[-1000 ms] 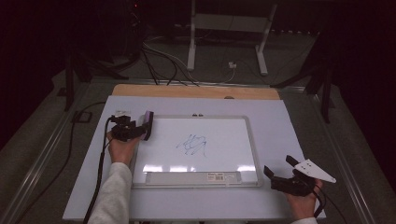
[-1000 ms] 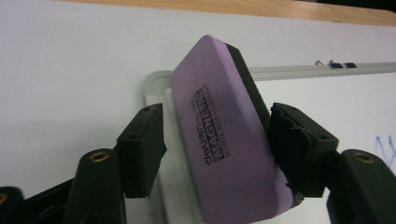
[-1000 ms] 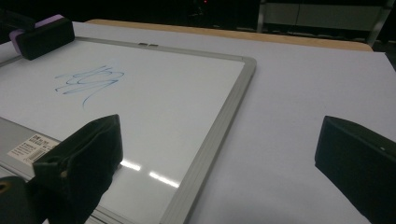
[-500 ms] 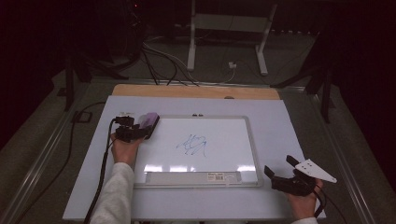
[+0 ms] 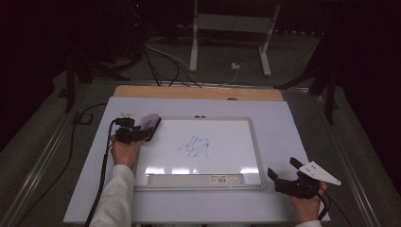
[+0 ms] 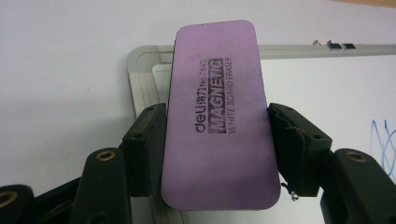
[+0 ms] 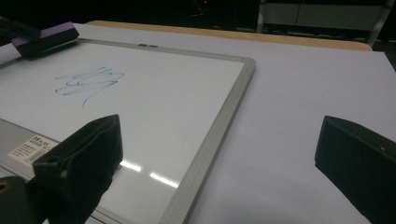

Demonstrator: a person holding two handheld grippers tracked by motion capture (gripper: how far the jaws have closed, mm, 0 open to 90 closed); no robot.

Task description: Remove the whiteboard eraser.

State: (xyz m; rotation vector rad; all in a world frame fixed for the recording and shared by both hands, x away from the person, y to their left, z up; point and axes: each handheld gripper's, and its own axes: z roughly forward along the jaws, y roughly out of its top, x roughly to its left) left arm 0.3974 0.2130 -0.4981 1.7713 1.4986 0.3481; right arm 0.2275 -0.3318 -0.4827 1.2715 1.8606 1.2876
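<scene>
- A flat purple rectangular foam whiteboard eraser (image 6: pixel 217 116) is clamped between the two black jaws of the left tool (image 5: pixel 135 133), which press on its long sides; the jaws have just been closing on it.
- The eraser is held over the far left corner of the white rectangular whiteboard with a grey frame (image 5: pixel 257 151), as seen in the high view.
- Black lettering is printed along the eraser's purple face.
- A blue marker scribble (image 5: pixel 195 147) is seen near the middle of the whiteboard, to the right of the eraser and well apart from it.
- The whiteboard lies flat on the pale lilac bench (image 5: pixel 302 123).
- The right tool (image 5: pixel 283 177) is held over the bench just beside the board's near right corner; its jaws stand wide apart with nothing between them.
</scene>
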